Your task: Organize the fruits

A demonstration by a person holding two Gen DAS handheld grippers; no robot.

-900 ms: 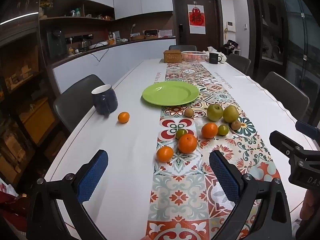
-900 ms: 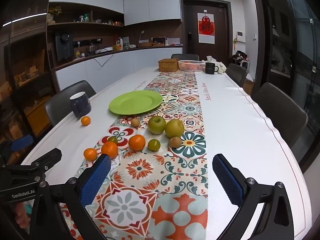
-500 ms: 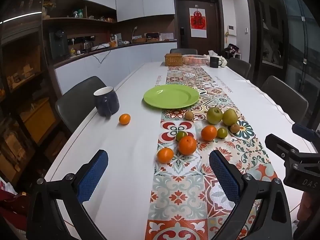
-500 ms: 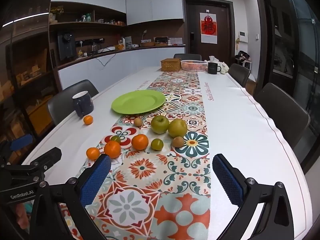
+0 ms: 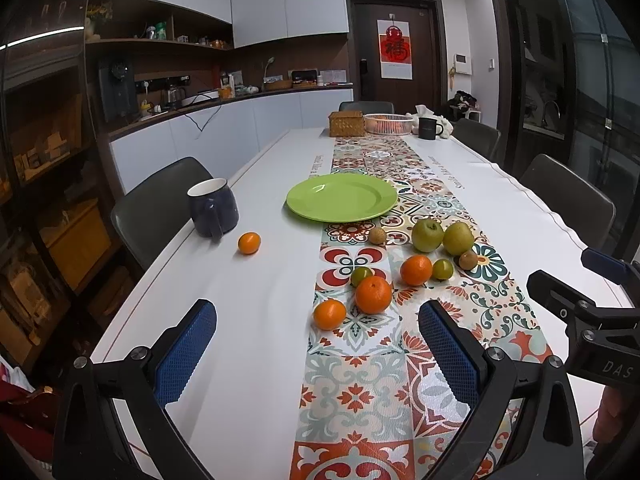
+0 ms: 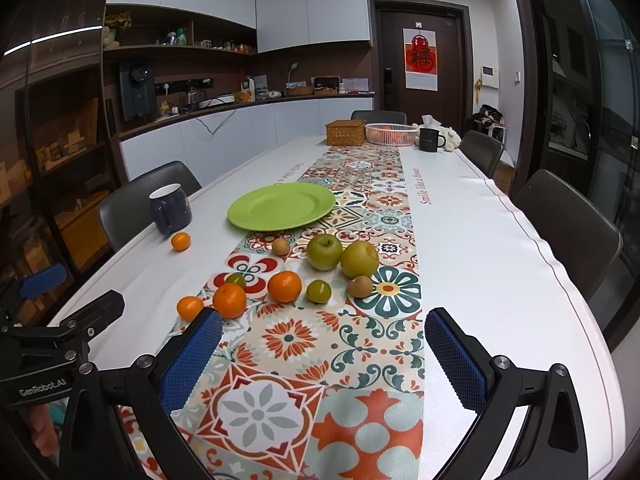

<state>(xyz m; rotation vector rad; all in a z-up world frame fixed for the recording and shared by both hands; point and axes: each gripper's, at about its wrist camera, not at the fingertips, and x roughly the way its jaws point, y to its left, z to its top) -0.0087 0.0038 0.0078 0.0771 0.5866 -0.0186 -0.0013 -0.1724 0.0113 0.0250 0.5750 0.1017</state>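
Note:
A green plate (image 5: 342, 197) (image 6: 281, 205) lies empty on the patterned runner. Nearer me lie several fruits: a green apple (image 5: 427, 235) (image 6: 324, 252), a yellow-green pear (image 5: 458, 238) (image 6: 359, 259), three oranges (image 5: 373, 294) (image 6: 284, 286), small green and brown fruits. One small orange (image 5: 249, 243) (image 6: 180, 241) sits apart beside the dark mug (image 5: 212, 207) (image 6: 170, 208). My left gripper (image 5: 316, 350) is open and empty above the table's near end. My right gripper (image 6: 323, 358) is open and empty to its right.
A wicker box (image 5: 346, 123), a pink basket (image 5: 389, 123) and a black mug (image 5: 428, 128) stand at the table's far end. Grey chairs (image 5: 160, 204) (image 6: 568, 232) line both sides. The white table edge (image 6: 576, 320) runs along the right.
Both grippers have risen and tilted slightly, so the table appears a little lower in the views. Nothing on the table has moved. Both stay open.

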